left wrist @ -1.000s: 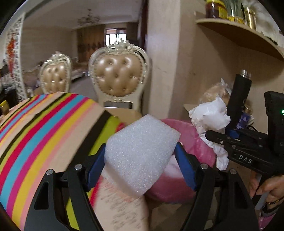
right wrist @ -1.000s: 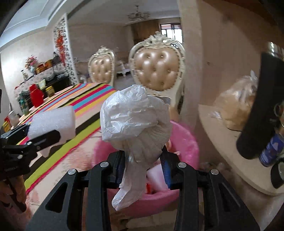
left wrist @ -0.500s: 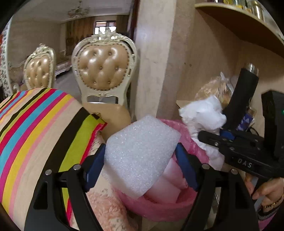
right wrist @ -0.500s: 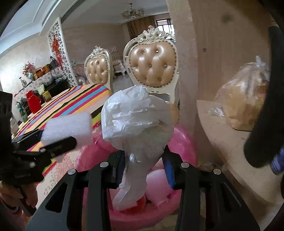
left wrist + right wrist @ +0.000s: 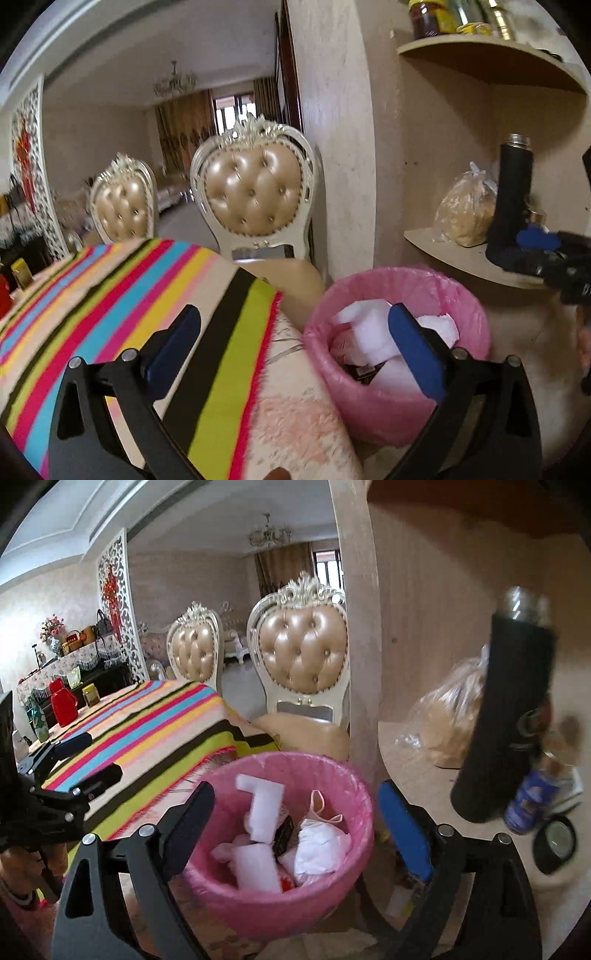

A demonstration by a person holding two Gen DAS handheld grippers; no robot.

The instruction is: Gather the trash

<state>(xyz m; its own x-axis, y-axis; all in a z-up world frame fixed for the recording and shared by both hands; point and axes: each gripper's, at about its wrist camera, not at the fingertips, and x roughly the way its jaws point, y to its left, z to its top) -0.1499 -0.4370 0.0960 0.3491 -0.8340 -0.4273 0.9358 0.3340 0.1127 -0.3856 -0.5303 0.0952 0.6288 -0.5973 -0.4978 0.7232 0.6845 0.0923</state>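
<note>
Lying in pink-lined bin (image 5: 364,812), white foam blocks (image 5: 264,808), crumpled white bag (image 5: 317,851)

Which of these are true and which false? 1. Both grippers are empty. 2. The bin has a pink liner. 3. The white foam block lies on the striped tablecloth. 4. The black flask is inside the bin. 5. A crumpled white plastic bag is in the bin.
1. True. The left gripper and the right gripper have their jaws opening, with nothing between them.
2. True. The bin is lined with pink plastic.
3. False. The white foam block is in the bin, not on the striped tablecloth.
4. False. The black flask stands on the shelf beside the bin.
5. True. The crumpled white plastic bag lies inside the bin among other trash.
</note>
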